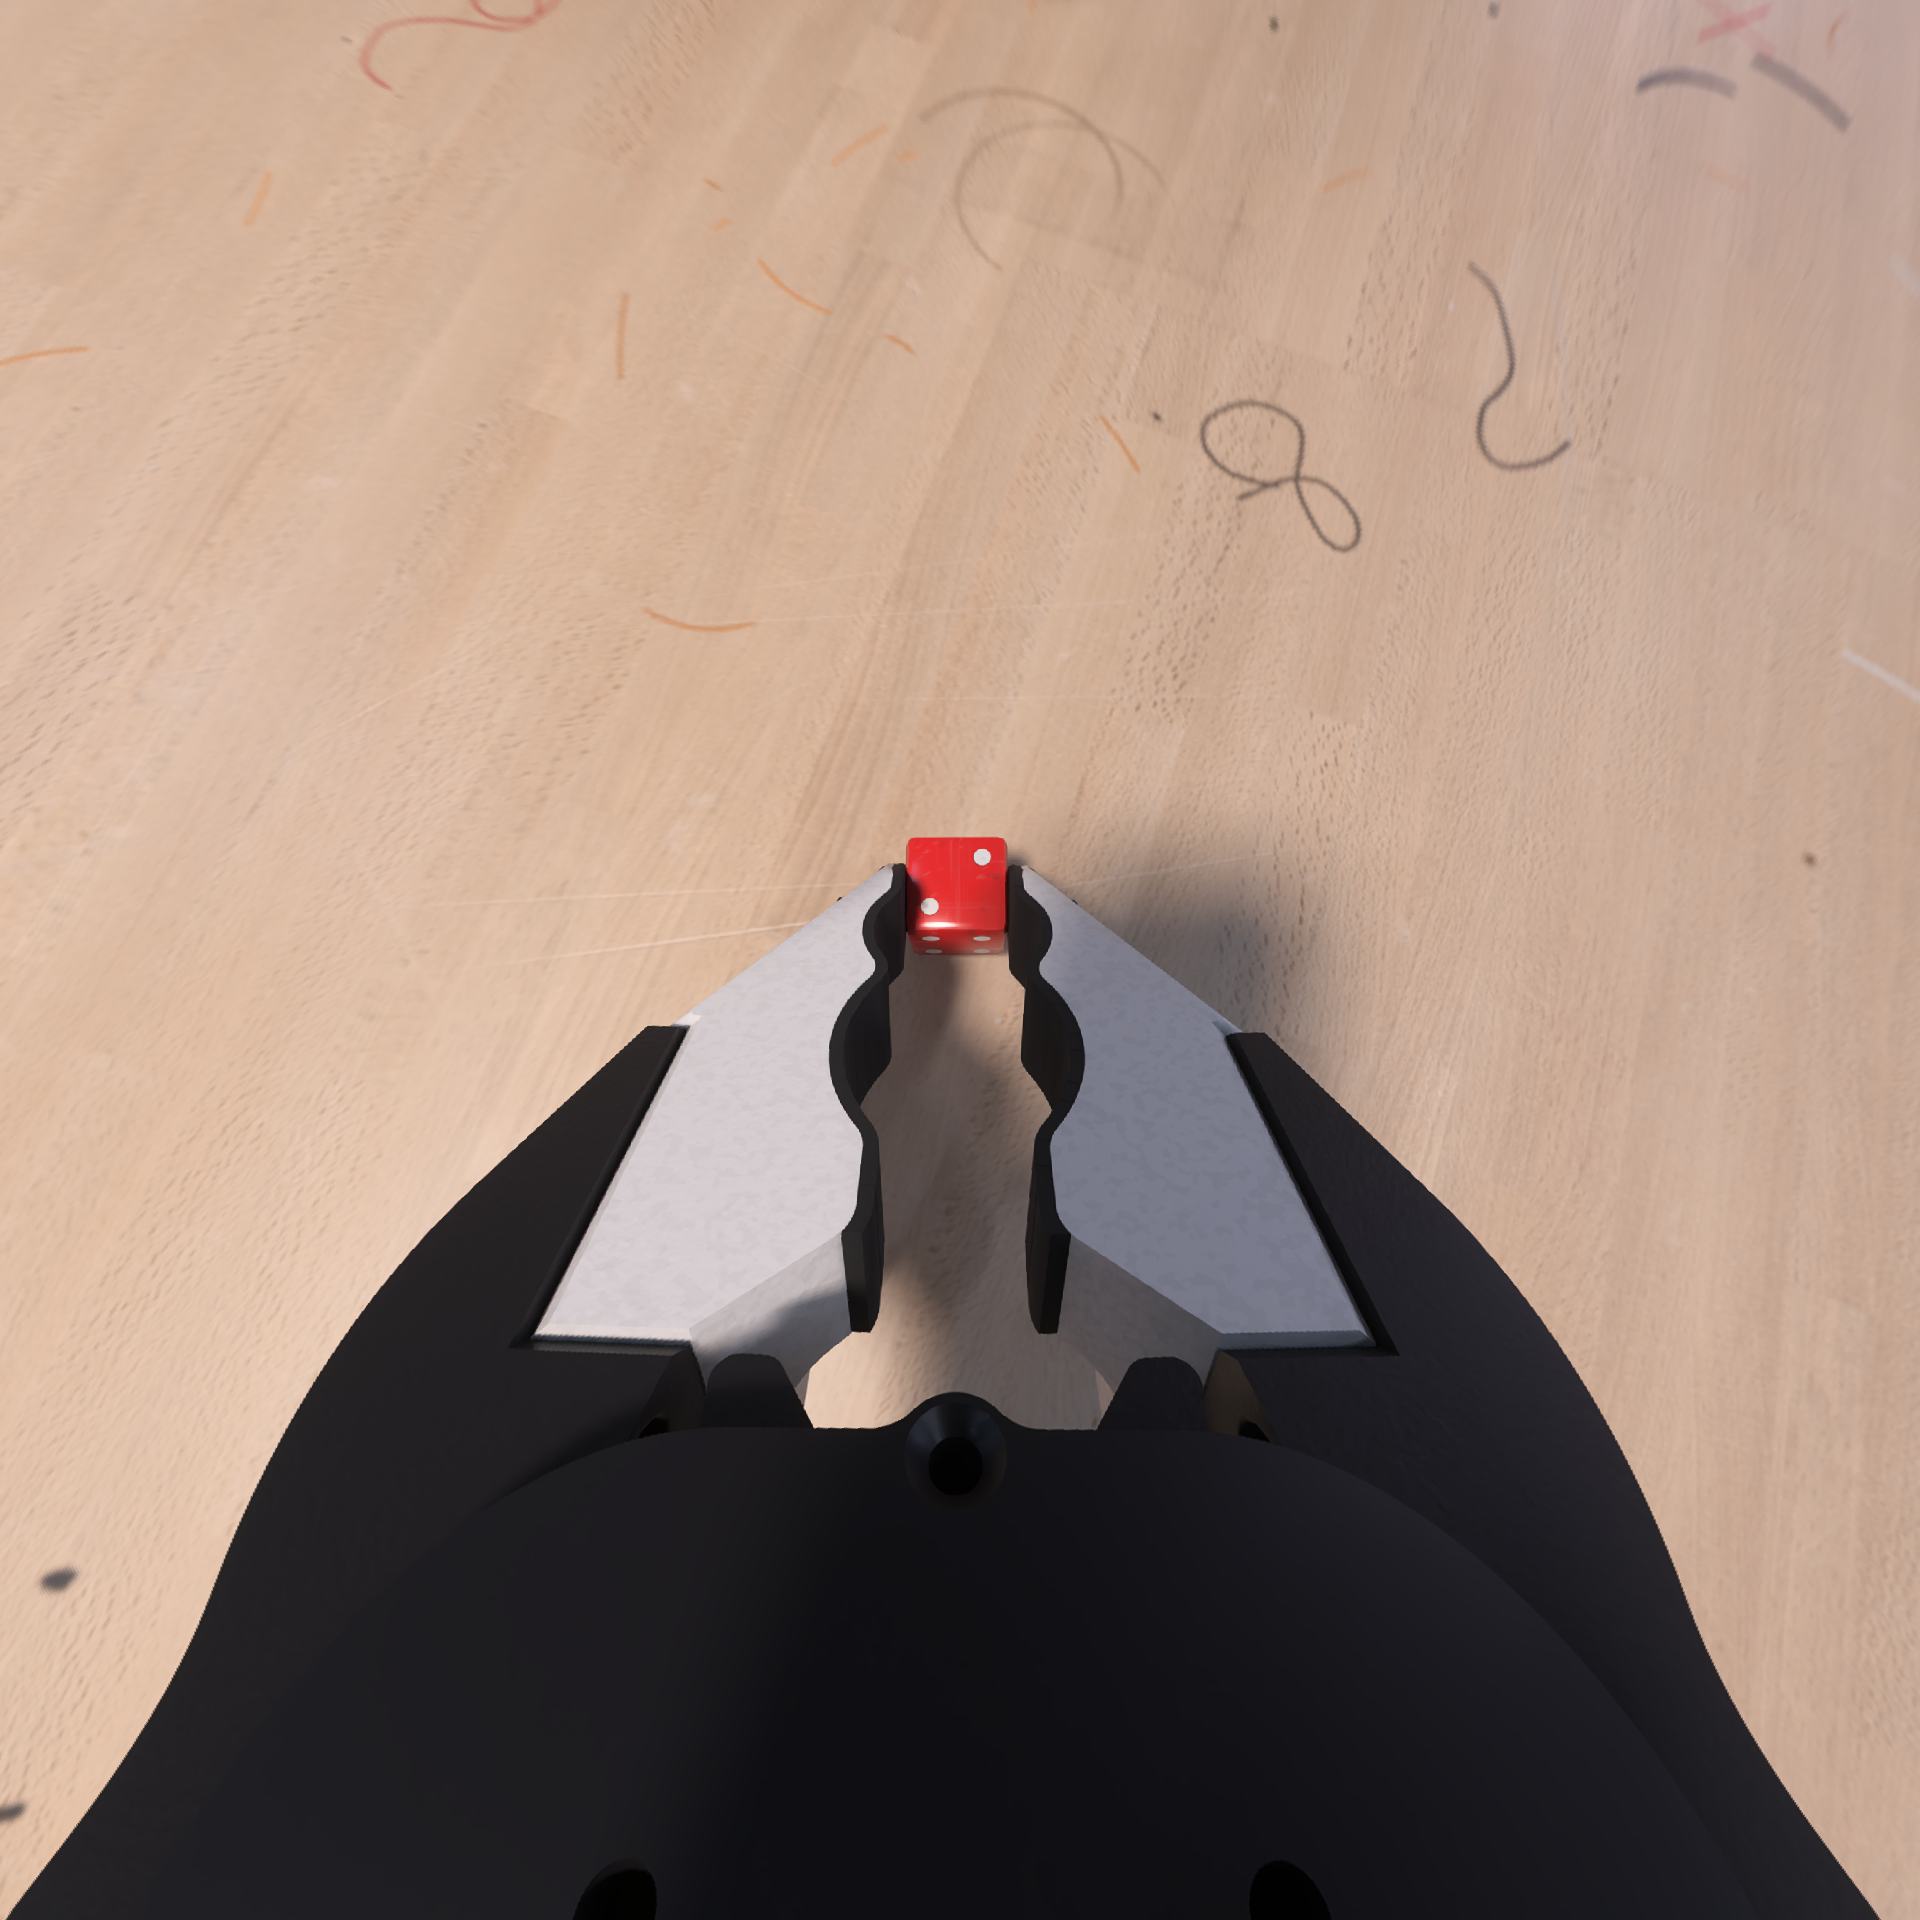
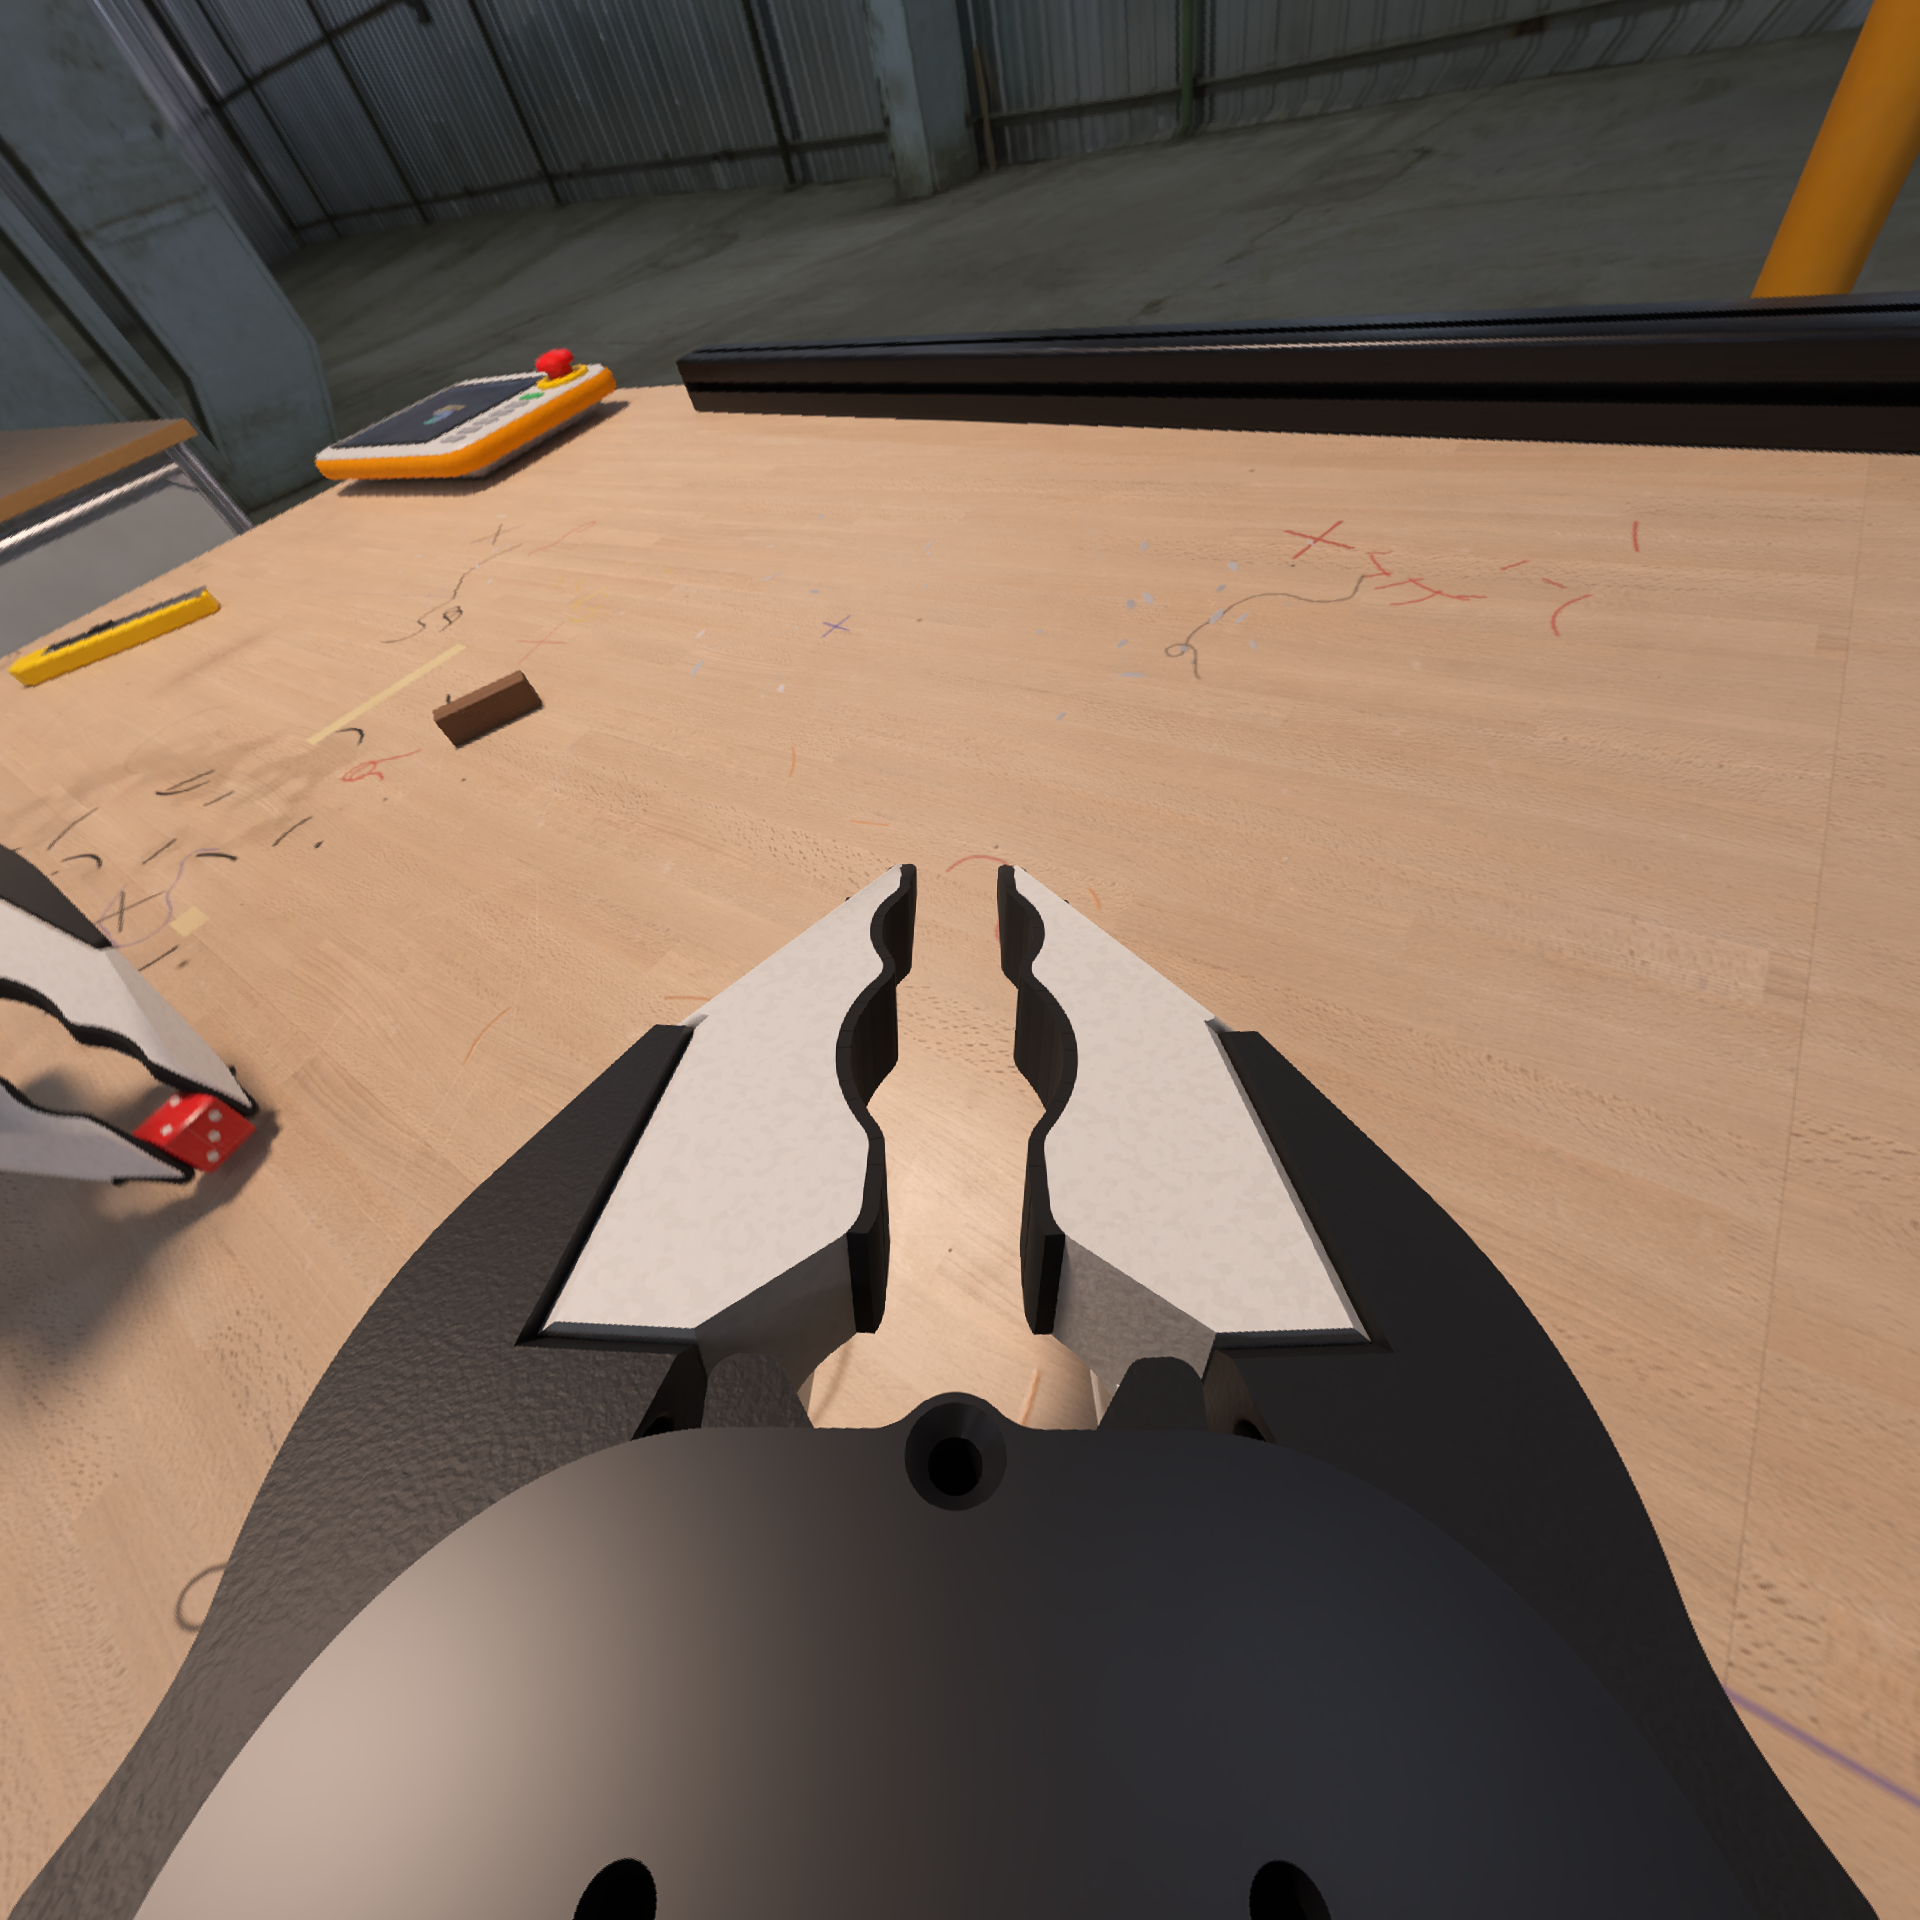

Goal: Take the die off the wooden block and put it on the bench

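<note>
Left wrist view shows the red die point(image 1: 956, 894) pinched between the tips of the left hand-held gripper point(image 1: 956, 909), low over the worktop point(image 1: 416, 623), or perhaps touching it; I cannot tell. The wooden block point(image 2: 486, 708) lies well apart, beyond it. The right hand-held gripper point(image 2: 956, 883) is farther away, parted and empty. No readable writing, only scribbles.
</note>
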